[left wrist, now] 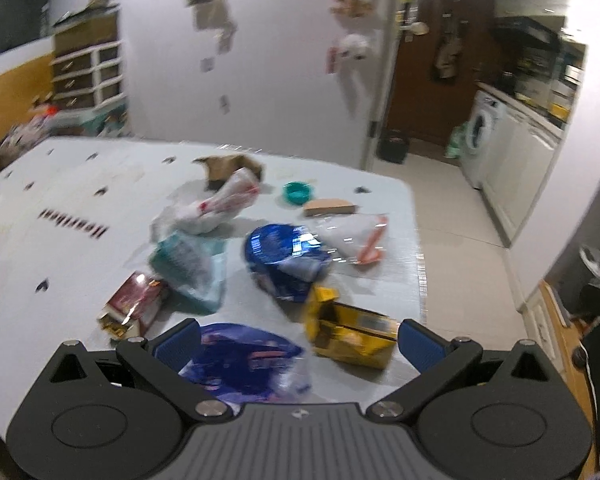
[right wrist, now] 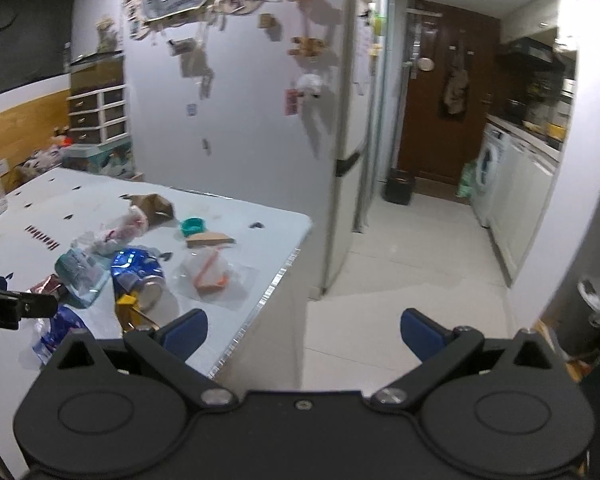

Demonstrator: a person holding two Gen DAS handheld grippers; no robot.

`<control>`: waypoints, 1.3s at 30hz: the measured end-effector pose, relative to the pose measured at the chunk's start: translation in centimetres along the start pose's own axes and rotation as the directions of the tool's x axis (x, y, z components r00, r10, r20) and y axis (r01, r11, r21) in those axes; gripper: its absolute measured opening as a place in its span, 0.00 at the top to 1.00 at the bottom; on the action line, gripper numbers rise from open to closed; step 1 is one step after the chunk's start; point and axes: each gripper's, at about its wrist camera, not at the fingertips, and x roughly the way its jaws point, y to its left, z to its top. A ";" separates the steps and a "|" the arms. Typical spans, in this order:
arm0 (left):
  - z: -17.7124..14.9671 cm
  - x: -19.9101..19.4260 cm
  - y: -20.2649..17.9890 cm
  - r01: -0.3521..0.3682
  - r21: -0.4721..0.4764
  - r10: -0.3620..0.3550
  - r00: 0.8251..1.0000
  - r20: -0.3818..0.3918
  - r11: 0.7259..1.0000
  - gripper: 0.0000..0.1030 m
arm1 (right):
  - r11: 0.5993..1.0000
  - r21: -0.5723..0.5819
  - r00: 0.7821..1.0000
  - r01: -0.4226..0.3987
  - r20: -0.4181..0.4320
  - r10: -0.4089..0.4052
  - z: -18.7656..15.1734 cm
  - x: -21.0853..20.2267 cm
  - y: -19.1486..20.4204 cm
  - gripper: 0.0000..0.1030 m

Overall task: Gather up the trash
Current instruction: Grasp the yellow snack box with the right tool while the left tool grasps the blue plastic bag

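Left wrist view puts us above the white bench (left wrist: 80, 200), where the trash lies in a loose heap. Going left to right, we see a dark red foil packet (left wrist: 134, 304), a crumpled teal and clear plastic bag (left wrist: 188, 264), a white bag with red print (left wrist: 216, 208), a shiny blue foil wrapper (left wrist: 284, 252), a flattened yellow cardboard box (left wrist: 352, 332) and a clear plastic sleeve with an orange strip (left wrist: 356, 236) (all rather blurred). Our left tool (left wrist: 300, 340) hangs wide open over a second blue wrapper (left wrist: 240, 356), gripping nothing. Right wrist view shows our right tool (right wrist: 304, 332) just as wide open and empty, off the bench corner, over the pale tiled floor (right wrist: 400, 272).
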 end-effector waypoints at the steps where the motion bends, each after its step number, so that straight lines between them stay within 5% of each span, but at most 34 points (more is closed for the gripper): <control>1: 0.2 0.4 0.6 -0.008 -0.022 0.008 1.000 -0.012 1.000 0.00 | 1.000 -0.013 1.000 -0.014 -0.002 0.014 0.4 0.8 0.5 0.00; 6: 0.8 2.0 3.2 -0.047 -0.119 0.036 0.995 -0.093 0.992 0.00 | 0.991 -0.063 0.993 -0.119 -0.010 0.119 1.5 4.5 3.1 0.00; 16: 0.5 4.7 7.5 -0.111 -0.330 0.019 0.963 -0.270 0.937 0.00 | 0.904 -0.227 0.932 -0.361 -0.071 0.355 1.0 9.9 8.3 0.00; 29: -0.9 8.1 9.7 -0.116 -0.580 -0.115 0.931 -0.346 0.806 0.00 | 0.772 -0.368 0.850 -0.518 -0.321 0.417 -2.1 15.4 12.0 0.01; 32: -0.9 9.0 10.0 -0.126 -0.610 -0.132 0.924 -0.360 0.782 0.00 | 0.771 -0.359 0.837 -0.526 -0.380 0.394 -2.4 16.8 12.8 0.22; 34: -0.9 9.5 10.0 -0.132 -0.615 -0.138 0.918 -0.372 0.777 0.00 | 0.774 -0.326 0.821 -0.543 -0.398 0.409 -2.4 17.5 13.1 0.27; 39: -1.0 10.7 10.0 -0.140 -0.622 -0.154 0.906 -0.395 0.771 0.00 | 0.775 -0.256 0.786 -0.577 -0.432 0.442 -2.1 18.5 14.2 0.64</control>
